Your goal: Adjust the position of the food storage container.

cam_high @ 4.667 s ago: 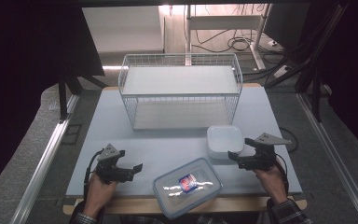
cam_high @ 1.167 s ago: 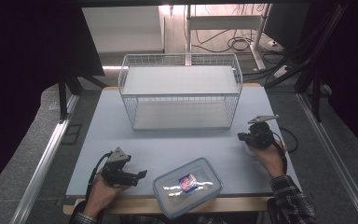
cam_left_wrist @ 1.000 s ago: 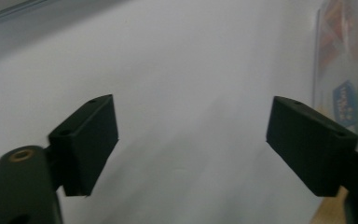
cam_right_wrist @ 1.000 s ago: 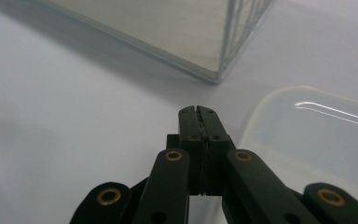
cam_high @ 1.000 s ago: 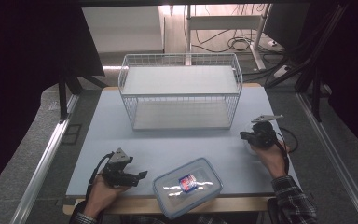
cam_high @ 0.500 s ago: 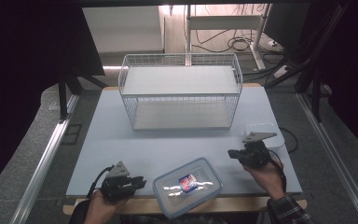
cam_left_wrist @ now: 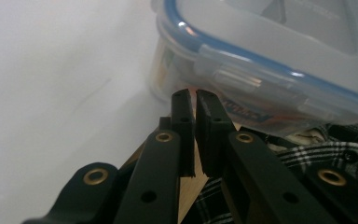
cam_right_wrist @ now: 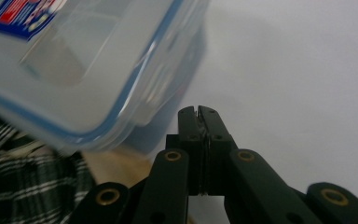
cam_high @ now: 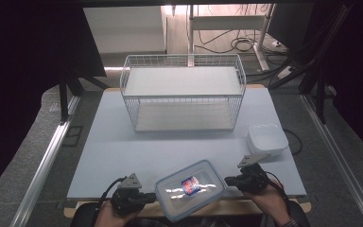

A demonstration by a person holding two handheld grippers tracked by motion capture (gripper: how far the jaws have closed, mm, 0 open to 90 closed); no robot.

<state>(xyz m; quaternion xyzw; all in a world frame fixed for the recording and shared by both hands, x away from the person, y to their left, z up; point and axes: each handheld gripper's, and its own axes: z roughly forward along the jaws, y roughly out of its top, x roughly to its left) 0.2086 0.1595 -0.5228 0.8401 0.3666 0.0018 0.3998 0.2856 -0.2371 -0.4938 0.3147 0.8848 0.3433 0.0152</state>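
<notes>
A clear plastic box with a blue-sealed lid and a red-and-blue label [cam_high: 190, 189] lies at the table's front edge, tilted and overhanging it. My left gripper [cam_high: 147, 196] sits just left of the box, shut, with nothing between its fingers. The left gripper view has its tips [cam_left_wrist: 195, 97] close under the box's latch side [cam_left_wrist: 261, 70]. My right gripper [cam_high: 229, 180] is just right of the box, shut and empty. In the right gripper view its tips [cam_right_wrist: 198, 112] point past the box's corner [cam_right_wrist: 88, 60] without touching it.
A white wire basket [cam_high: 183, 97] with a shelf stands at the back middle of the pale table [cam_high: 123, 151]. A white square tub [cam_high: 267, 139] rests at the right edge. Plaid sleeves show below the box in both gripper views.
The white tub went from centre-right to the right edge and was let go. My right gripper came back to the box's right side. The left gripper edged toward the box.
</notes>
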